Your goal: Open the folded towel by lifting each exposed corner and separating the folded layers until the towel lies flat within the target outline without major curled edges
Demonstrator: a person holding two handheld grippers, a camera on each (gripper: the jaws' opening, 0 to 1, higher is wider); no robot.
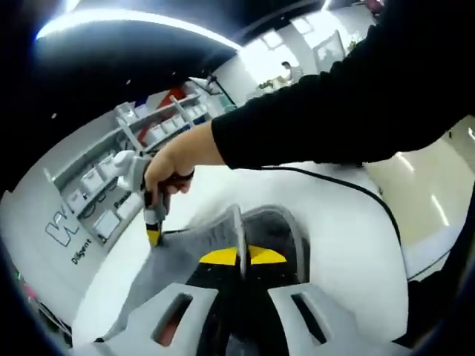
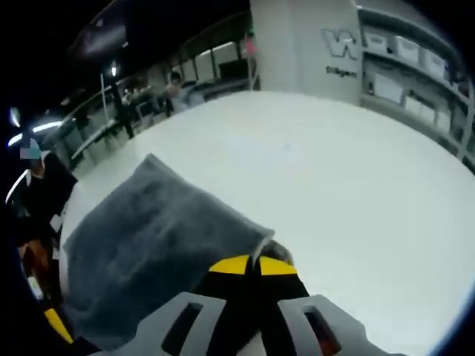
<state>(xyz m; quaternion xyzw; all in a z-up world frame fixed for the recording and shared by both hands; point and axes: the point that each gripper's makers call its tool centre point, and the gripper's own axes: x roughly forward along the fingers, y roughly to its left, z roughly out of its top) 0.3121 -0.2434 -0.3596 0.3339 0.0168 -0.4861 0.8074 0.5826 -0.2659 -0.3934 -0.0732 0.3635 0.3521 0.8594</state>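
Grey towel: my towel point(image 2: 159, 248) lies on the white tabletop point(image 2: 334, 200), partly folded, with a doubled layer and a soft raised ridge along the side nearest my right hand-held gripper; in the left gripper view the same towel point(image 1: 185, 248) spreads out beneath my left jaws.
Left hand-held gripper: my left hand-held gripper point(image 1: 239, 256) has its yellow-tipped jaws pressed together on a thin upright fold of the towel, pinching the cloth so that an edge stands up between the tips.
Right hand-held gripper: my right hand-held gripper point(image 2: 256, 263) has its yellow tips closed against each other right at the towel's near edge, with a sliver of cloth caught between them; in the left gripper view I see this same gripper point(image 1: 154, 233) held in my hand point(image 1: 178, 159), its yellow tip touching the towel's far edge.
Sleeve: my black sleeve point(image 1: 349, 104) reaches across above the towel.
Cable: a thin dark cable point(image 1: 349, 185) runs over the tabletop beyond the towel.
Shelves: white shelves point(image 1: 148, 141) with bins stand behind the tabletop, away from the towel.
Person: someone point(image 2: 41, 196) in dark clothes stands off past the towel's far side.
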